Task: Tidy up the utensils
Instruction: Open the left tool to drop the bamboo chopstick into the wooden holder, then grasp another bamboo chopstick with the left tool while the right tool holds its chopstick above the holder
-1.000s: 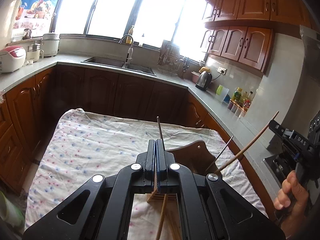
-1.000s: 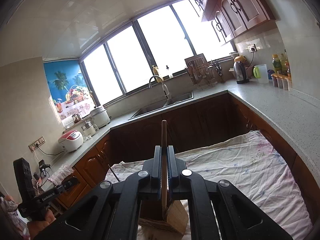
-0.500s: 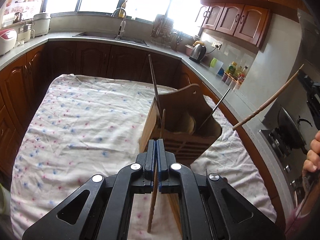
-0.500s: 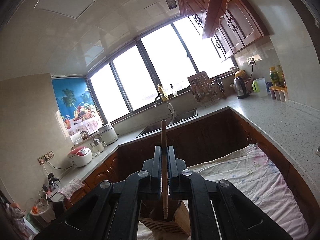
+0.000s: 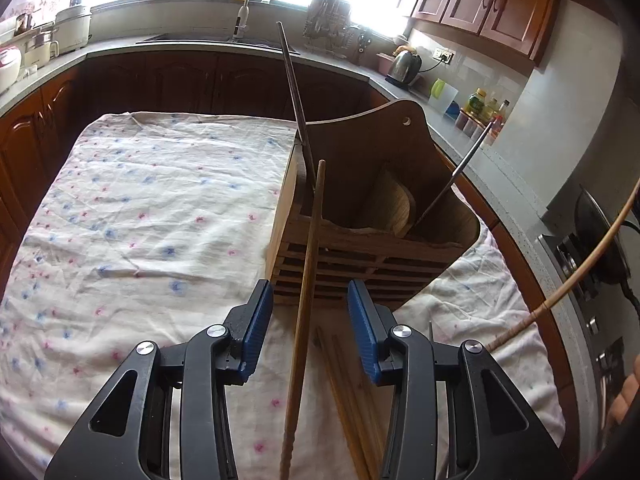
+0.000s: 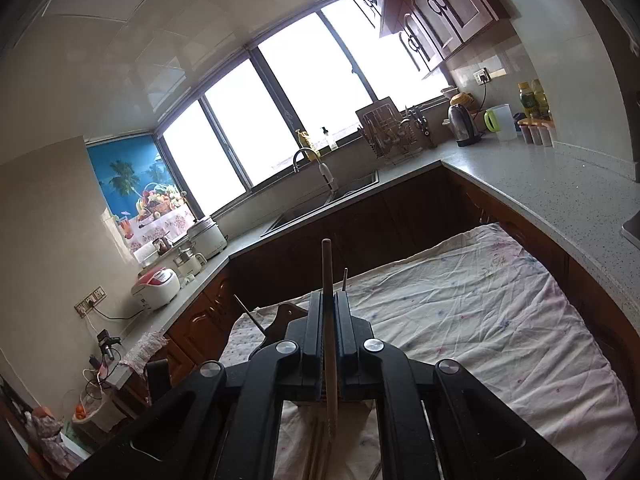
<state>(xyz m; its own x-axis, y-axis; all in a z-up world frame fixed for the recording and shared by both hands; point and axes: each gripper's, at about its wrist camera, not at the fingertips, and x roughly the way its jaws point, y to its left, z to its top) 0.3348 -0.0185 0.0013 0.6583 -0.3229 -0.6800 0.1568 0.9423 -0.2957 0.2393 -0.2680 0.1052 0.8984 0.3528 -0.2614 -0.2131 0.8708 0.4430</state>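
Note:
A wooden utensil holder (image 5: pixel 360 240) stands on the flowered cloth (image 5: pixel 160 200), with a dark chopstick (image 5: pixel 292 88) and a thin metal one (image 5: pixel 468 168) in it. My left gripper (image 5: pixel 310 300) hovers just before the holder, its jaws opening. A wooden chopstick (image 5: pixel 310 248) runs loose between the blue pads (image 5: pixel 258 320), touching neither, its upper end by the holder's front rim. Several chopsticks (image 5: pixel 344 392) lie on the cloth below. My right gripper (image 6: pixel 329 300) is shut on a light wooden chopstick (image 6: pixel 327 264), also seen in the left wrist view as a pale stick (image 5: pixel 580 272).
Grey counters (image 6: pixel 540 184) and dark wood cabinets (image 5: pixel 180 80) surround the table on three sides. A sink (image 6: pixel 332 204), dish rack (image 6: pixel 384 132), kettle (image 5: pixel 404 64) and rice cookers (image 6: pixel 160 284) sit on them. A stove (image 5: pixel 596 240) lies to the right, and a hand (image 5: pixel 624 396) shows there.
My left gripper has sunk toward the holder and its jaws have parted, freeing the wooden chopstick. The right gripper has shifted sideways, still clamped on its chopstick.

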